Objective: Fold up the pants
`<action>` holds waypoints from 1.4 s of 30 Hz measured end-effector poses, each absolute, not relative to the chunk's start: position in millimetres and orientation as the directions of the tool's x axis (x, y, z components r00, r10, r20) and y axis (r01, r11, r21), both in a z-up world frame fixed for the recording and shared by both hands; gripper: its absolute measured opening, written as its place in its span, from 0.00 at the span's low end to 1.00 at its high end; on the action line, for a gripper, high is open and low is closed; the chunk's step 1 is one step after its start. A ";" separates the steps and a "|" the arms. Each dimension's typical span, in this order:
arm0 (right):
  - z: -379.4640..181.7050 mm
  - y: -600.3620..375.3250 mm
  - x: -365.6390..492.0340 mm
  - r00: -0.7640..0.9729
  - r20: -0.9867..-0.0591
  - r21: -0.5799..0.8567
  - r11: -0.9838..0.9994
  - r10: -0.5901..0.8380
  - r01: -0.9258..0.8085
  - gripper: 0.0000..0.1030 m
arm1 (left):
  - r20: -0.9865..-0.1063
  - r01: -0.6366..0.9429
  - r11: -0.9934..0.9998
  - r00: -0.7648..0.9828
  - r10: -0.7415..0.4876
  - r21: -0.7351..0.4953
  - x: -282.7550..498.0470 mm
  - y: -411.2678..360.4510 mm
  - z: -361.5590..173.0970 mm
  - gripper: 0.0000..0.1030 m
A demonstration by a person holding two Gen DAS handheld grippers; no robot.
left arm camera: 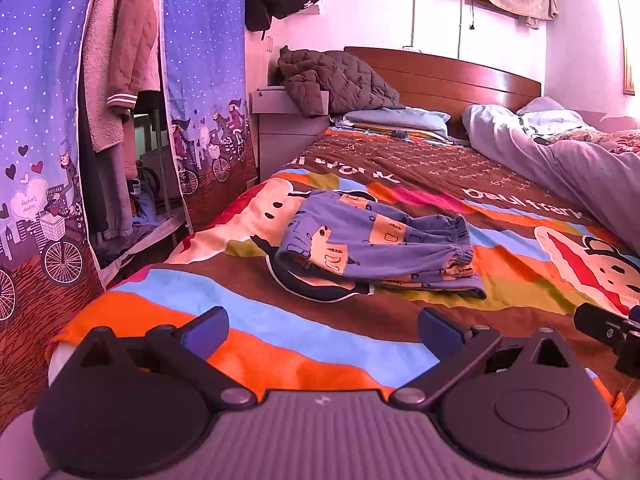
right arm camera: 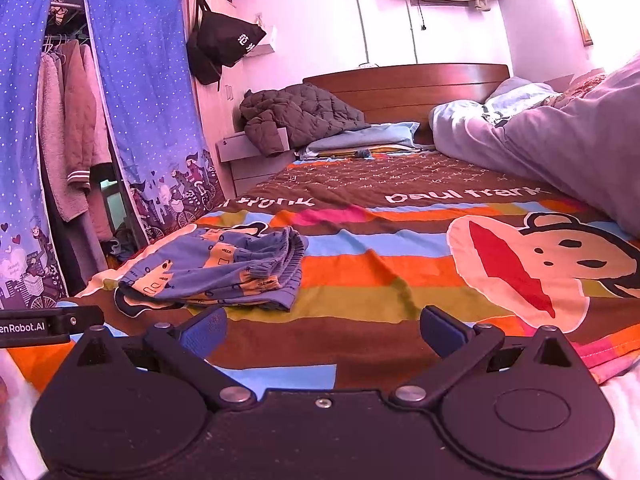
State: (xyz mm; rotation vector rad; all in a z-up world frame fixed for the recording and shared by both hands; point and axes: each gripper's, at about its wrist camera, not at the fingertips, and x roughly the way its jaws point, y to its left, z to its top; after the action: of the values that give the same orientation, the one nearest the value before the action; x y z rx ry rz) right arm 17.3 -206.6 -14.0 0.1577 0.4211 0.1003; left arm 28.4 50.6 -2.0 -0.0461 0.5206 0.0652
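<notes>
Folded blue cartoon-print cotton pants (left arm camera: 376, 248) are lying ahead of the spread, empty left gripper (left arm camera: 324, 330); right gripper (right arm camera: 324, 330) is likewise gaping over the striped fleece blanket (right arm camera: 380, 272).

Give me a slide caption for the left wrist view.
Open left gripper hovers before folded blue patterned pants lying on a striped cartoon bedspread.

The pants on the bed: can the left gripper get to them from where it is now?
Probably yes. The left gripper is open and empty, and the pants lie folded straight ahead of it. Only bare bedspread lies between them. The right gripper is off to the side, not in the way.
</notes>
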 end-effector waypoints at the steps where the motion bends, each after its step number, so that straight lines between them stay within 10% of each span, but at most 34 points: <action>1: -13.9 -206.6 17.3 0.908 -0.398 0.174 0.983 0.129 -0.063 0.99 | -0.498 -0.075 0.997 0.866 0.051 -0.027 28.3 50.6 -2.2 1.00; 42: -12.7 -205.3 14.9 0.920 -0.383 0.117 0.992 0.087 -0.046 0.99 | -0.503 -0.029 0.999 0.864 0.018 -0.013 25.7 49.8 3.4 1.00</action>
State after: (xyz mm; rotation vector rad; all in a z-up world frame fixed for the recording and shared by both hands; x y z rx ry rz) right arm 14.9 -205.3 -12.7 0.1069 0.3978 0.0685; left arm 25.7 49.8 3.4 -0.0205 0.5274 0.0249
